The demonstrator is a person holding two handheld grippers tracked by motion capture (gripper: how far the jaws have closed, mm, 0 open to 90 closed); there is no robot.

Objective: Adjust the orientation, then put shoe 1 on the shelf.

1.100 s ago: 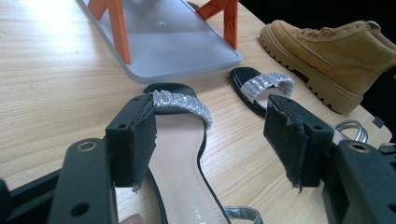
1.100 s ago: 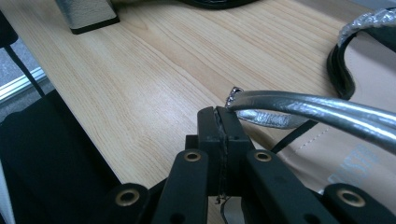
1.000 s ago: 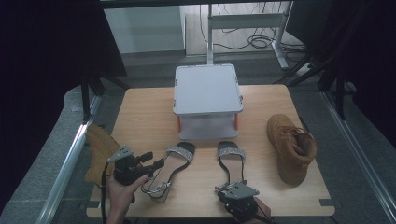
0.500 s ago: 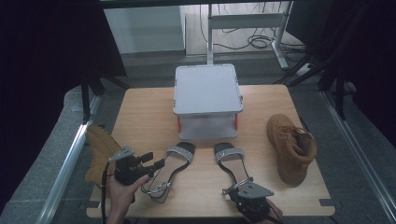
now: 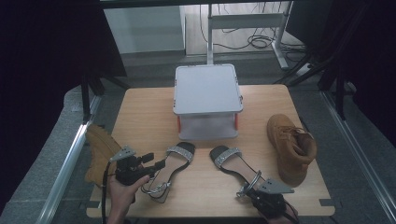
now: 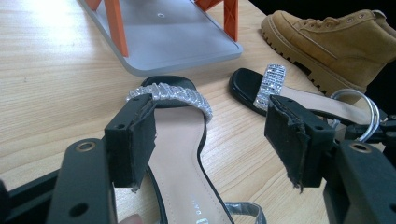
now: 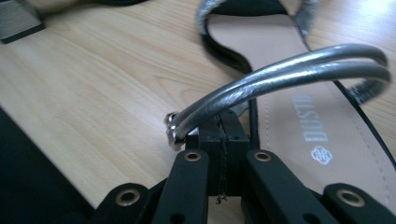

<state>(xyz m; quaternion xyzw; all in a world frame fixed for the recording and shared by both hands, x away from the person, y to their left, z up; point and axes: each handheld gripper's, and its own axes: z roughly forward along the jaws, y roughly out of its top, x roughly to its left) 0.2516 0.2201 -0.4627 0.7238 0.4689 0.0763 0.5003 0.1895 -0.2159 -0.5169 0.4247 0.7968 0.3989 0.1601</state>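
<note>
- Wooden table bears a grey box, boot and two sandals.
- Left gripper gapes over the left sandal.
- Right gripper clenches the right sandal's strap.
- Cables lie on the floor behind.

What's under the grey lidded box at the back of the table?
The grey box stands on orange legs over a grey base tray, which looks bare. The lid hides the inside.

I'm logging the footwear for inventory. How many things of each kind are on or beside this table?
Sandals: 2, left sandal and right sandal
Tan boots: 2, right boot and left boot at the table's edge
Lidded boxes: 1, grey box
Total: 5
</note>
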